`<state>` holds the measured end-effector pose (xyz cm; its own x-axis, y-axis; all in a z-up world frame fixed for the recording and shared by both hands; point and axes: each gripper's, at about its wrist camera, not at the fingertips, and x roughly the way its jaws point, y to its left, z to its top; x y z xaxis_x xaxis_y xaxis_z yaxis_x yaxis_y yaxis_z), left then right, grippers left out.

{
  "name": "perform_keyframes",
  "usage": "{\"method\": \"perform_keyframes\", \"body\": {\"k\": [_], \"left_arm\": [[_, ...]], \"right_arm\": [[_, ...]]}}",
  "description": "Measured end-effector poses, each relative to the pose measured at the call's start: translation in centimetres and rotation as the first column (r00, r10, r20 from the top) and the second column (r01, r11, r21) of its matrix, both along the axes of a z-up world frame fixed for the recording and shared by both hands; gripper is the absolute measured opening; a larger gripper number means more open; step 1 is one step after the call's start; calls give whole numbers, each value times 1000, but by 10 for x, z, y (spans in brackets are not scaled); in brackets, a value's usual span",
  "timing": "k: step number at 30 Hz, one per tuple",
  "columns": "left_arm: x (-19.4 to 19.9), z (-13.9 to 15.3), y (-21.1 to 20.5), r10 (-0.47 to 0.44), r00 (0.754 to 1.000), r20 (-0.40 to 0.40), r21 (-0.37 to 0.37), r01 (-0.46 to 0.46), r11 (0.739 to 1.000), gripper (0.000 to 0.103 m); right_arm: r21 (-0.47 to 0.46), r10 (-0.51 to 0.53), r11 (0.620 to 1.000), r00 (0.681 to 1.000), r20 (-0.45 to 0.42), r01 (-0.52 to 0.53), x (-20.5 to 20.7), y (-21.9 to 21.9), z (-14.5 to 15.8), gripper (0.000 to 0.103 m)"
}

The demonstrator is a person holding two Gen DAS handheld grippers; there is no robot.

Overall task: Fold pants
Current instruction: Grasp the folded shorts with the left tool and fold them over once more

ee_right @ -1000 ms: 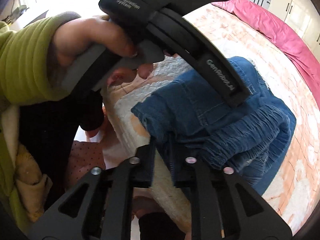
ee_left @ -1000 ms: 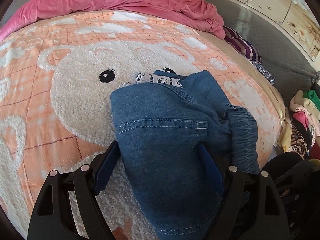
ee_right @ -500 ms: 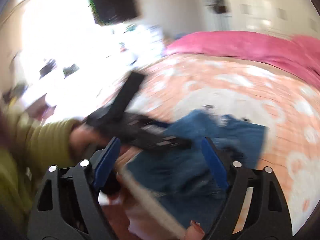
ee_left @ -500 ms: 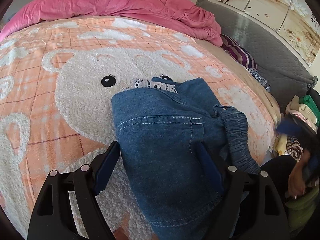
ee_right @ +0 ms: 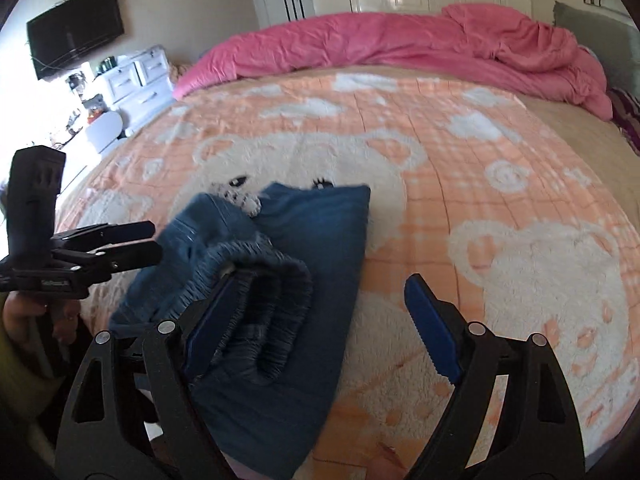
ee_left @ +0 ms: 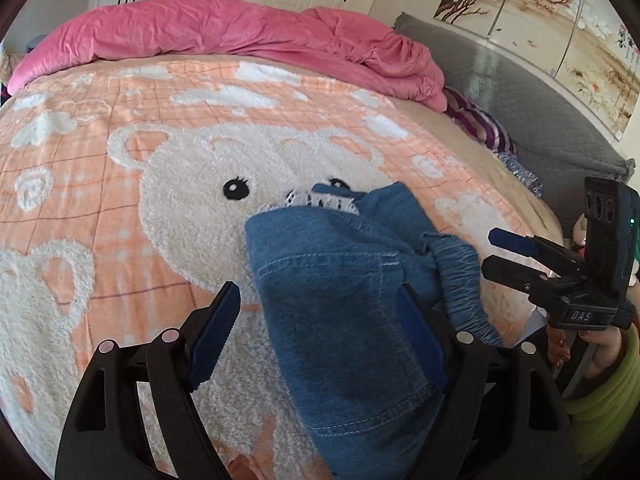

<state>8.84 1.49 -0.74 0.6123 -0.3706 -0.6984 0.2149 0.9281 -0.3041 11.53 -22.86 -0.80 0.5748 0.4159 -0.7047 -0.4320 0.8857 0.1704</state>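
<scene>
Right gripper (ee_right: 326, 320), jaws just sprung apart, stands spread and empty over the elastic waistband (ee_right: 260, 300); left gripper (ee_left: 316, 336), also spread, straddles the folded denim pants (ee_left: 344, 304) on the bear blanket (ee_left: 120, 200). Regrasp low on the waistband, both layers together, before tidying the fold.

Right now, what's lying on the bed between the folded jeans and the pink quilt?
Nothing. In the right wrist view, only bare bear-print blanket stretches from the folded jeans to the pink quilt. The left wrist view shows the same.
</scene>
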Motion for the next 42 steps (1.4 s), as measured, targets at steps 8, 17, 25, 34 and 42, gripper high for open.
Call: {"method": "perform_keyframes", "body": {"k": [8, 17, 25, 34, 42], "left_arm": [[6, -18, -3, -9, 997, -83, -11, 8, 1000, 79], [7, -29, -10, 7, 996, -86, -11, -8, 1000, 79], [6, -31, -21, 16, 997, -72, -32, -19, 999, 87], [0, -21, -28, -4, 999, -40, -51, 2, 999, 33], [-7, 6, -22, 7, 999, 37, -75, -4, 997, 29]], "right_arm": [[65, -33, 997, 989, -141, 42, 16, -13, -23, 68], [62, -6, 998, 980, -199, 19, 16, 0, -39, 40], [124, -20, 991, 971, -236, 51, 20, -1, -46, 33], [81, 6, 997, 992, -128, 5, 7, 19, -32, 8], [107, 25, 994, 1000, -13, -24, -5, 34, 0, 7]]}}
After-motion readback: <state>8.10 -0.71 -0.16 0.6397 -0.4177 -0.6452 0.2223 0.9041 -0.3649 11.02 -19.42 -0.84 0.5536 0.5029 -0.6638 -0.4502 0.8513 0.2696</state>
